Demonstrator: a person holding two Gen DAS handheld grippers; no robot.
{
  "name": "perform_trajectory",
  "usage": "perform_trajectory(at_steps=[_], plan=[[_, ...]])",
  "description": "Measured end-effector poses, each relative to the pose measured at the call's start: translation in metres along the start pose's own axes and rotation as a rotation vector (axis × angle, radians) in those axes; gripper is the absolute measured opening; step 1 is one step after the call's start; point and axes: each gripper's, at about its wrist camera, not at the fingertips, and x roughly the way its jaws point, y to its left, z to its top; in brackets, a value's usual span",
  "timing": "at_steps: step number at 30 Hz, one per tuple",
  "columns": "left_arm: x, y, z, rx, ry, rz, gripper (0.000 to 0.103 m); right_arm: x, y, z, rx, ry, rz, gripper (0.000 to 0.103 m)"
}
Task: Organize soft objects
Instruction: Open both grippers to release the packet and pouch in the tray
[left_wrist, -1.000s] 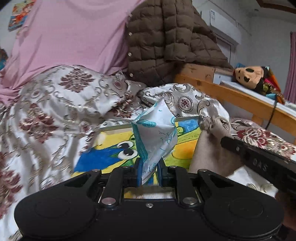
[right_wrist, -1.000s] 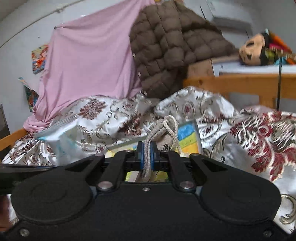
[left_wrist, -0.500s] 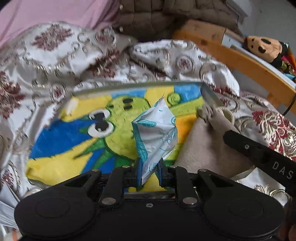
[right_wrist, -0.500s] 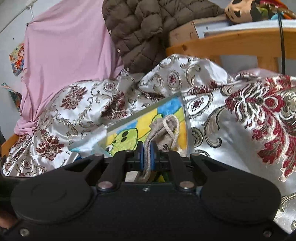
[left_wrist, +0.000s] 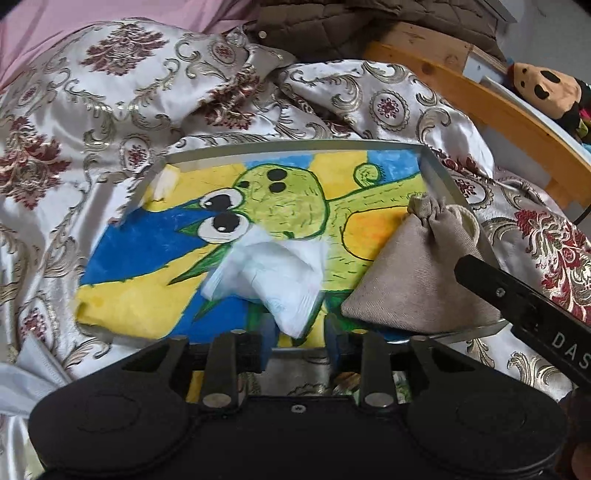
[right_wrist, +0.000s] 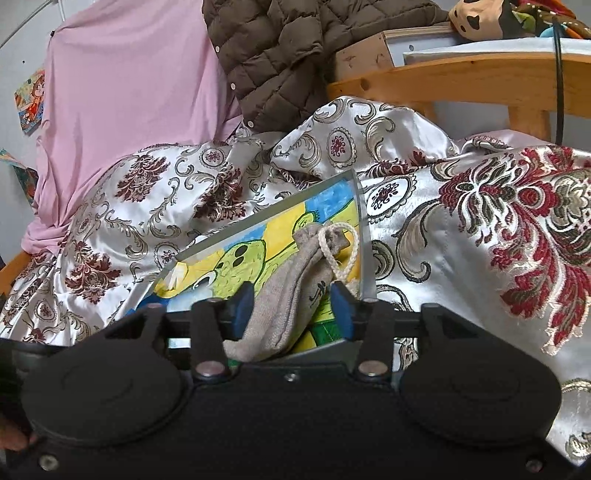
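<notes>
Both grippers have just let go, and the two soft things now lie in the tray (left_wrist: 436, 173) with the cartoon picture on its floor; a second ago the left gripper (left_wrist: 300, 343) pinched the white tissue pack (left_wrist: 273, 280) upright between its blue pads, and now its jaws are opening, part-way apart, with the pack slumped flat on the picture just ahead of the fingertips, its near corner between the pads but not pressed by them; the right gripper (right_wrist: 291, 310), which a second ago was clamped tight on the neck of the grey drawstring pouch (right_wrist: 291, 280), is likewise opening, and the pouch lies loose between its jaws and runs forward from them, its cord loop at the far end beside the tray's right wall; seen from the left gripper, the pouch sits ahead and to the right, near the tissue pack but apart from it, with the right gripper's black finger above its near right corner; both hands have also tipped down toward the tray over that second; I judge that this is the placing step finishing, both items delivered; what remains is to draw each gripper back without dragging cloth or wrapper along, since both things still lie between the fingers; the patterned satin bedspread (right_wrist: 480, 236) around the tray is soft and uneven, so the tray may rock if nudged.
</notes>
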Motion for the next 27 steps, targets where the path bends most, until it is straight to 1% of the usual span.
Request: perform_trajectory(at_steps=[2, 3, 4, 5, 7, 9, 10, 11, 12, 13, 16, 20, 27], plan=[[-0.01, 0.003, -0.002, -0.002, -0.006, 0.011, 0.038, -0.013, -0.001, -0.001, -0.003, -0.007, 0.005, 0.047], [-0.015, 0.004, -0.003, 0.0, -0.009, 0.018, 0.038, -0.018, 0.0, -0.001, -0.006, -0.012, 0.008, 0.052], [-0.02, 0.005, -0.005, 0.002, -0.018, 0.025, 0.041, -0.023, 0.0, 0.0, -0.009, -0.019, 0.011, 0.056], [-0.028, 0.006, -0.008, 0.003, -0.035, 0.032, 0.043, -0.027, 0.001, 0.001, -0.012, -0.027, 0.013, 0.058], [-0.046, 0.009, -0.014, 0.004, -0.088, 0.043, 0.056, -0.037, 0.002, 0.002, -0.018, -0.045, 0.02, 0.07], [-0.064, 0.013, -0.021, -0.005, -0.139, 0.047, 0.064, -0.05, 0.005, 0.003, -0.029, -0.071, 0.024, 0.077], [-0.073, 0.015, -0.024, -0.011, -0.163, 0.045, 0.068, -0.058, 0.006, 0.003, -0.033, -0.083, 0.026, 0.085], [-0.085, 0.017, -0.029, -0.018, -0.192, 0.042, 0.07, -0.066, 0.007, 0.002, -0.033, -0.096, 0.027, 0.09], [-0.093, 0.018, -0.033, -0.023, -0.213, 0.039, 0.073, -0.075, 0.009, 0.001, -0.032, -0.115, 0.03, 0.096], [-0.102, 0.019, -0.036, -0.03, -0.233, 0.036, 0.076, -0.082, 0.011, 0.0, -0.034, -0.13, 0.033, 0.1], [-0.13, 0.025, -0.051, -0.052, -0.296, 0.024, 0.08, -0.106, 0.019, -0.005, -0.067, -0.161, 0.038, 0.102], [-0.161, 0.029, -0.074, -0.041, -0.359, 0.019, 0.086, -0.133, 0.032, -0.011, -0.115, -0.192, 0.042, 0.102], [-0.204, 0.039, -0.116, 0.001, -0.43, 0.025, 0.096, -0.183, 0.051, -0.037, -0.149, -0.294, 0.062, 0.102]])
